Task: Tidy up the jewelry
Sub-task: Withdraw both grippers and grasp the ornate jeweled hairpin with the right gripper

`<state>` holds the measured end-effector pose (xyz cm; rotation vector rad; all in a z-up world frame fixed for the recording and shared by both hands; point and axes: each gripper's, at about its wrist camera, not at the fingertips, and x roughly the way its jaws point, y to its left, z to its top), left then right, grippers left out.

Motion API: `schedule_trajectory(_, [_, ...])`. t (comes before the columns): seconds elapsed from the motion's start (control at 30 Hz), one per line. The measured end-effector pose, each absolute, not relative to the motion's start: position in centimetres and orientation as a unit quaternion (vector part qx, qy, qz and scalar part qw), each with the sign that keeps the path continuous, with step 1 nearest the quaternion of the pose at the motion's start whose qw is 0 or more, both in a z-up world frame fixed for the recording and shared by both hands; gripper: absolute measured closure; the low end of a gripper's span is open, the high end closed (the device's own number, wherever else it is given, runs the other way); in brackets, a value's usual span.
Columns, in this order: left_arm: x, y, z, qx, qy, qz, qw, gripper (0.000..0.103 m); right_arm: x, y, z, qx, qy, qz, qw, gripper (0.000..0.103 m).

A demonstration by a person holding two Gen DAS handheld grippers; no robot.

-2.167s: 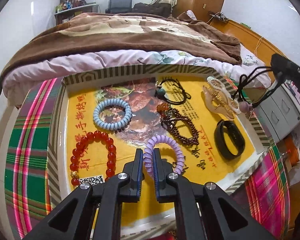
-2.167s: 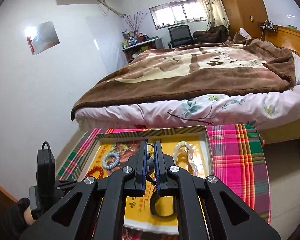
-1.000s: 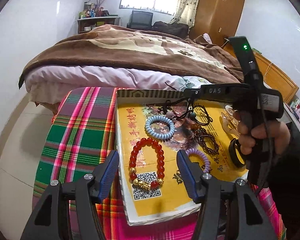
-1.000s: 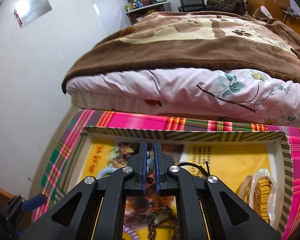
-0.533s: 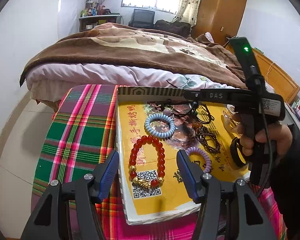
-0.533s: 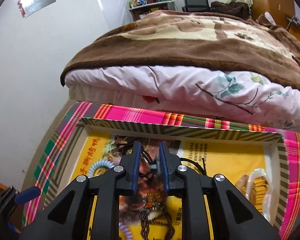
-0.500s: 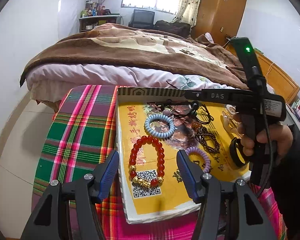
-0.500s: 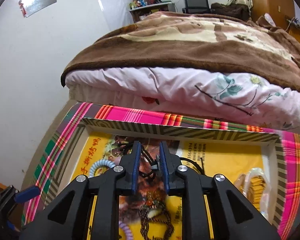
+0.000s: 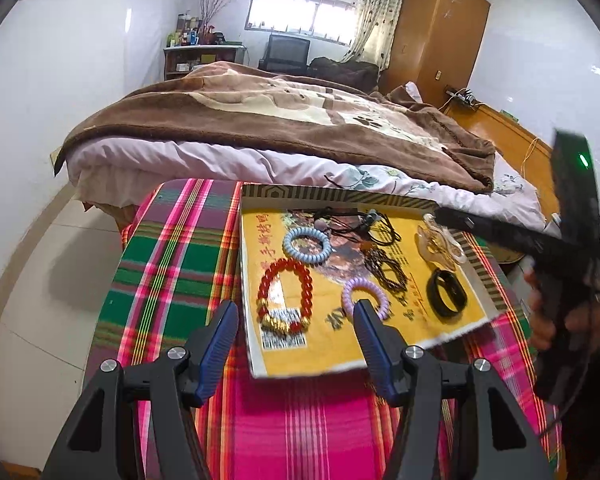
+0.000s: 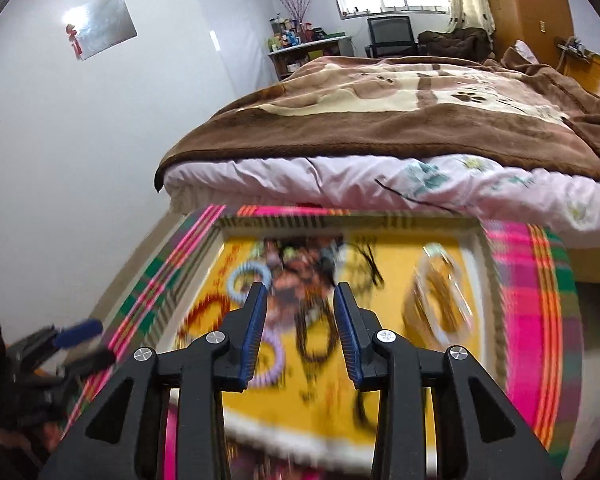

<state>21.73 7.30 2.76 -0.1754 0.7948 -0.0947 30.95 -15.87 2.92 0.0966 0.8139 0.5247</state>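
A shallow yellow box lid lies on the plaid cloth and holds the jewelry: a red bead bracelet, a blue coil hair tie, a purple coil hair tie, a dark bead bracelet, black cord necklaces, a clear hair claw and a black bangle. My left gripper is open and empty above the lid's near edge. My right gripper is open and empty above the lid's middle; its view is blurred. Its body shows in the left wrist view, off the lid's right side.
The plaid cloth covers a small table against a bed with a brown blanket. White tile floor lies to the left. A wooden wardrobe and a desk stand at the far wall.
My right gripper has opened, let go of the black cord necklace on the lid, and pulled back to the right. My left gripper has stayed open and drawn back slightly.
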Motion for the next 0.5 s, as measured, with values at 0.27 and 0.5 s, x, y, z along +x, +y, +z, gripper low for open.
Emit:
schedule_trajectory(0.27, [18.0,7.4,1.7,-0.104,0.389,-0.054,0.914,0.04,23.7,-18.8,0.1,0.033,0.413,0.234,0.88,0.067])
schedule_trajectory(0.5, [16.7,7.3,0.5,-0.113,0.398,-0.056,0.909,0.04,21.3,-16.0,-2.8,-0.01,0.436,0.241,0.867,0.067])
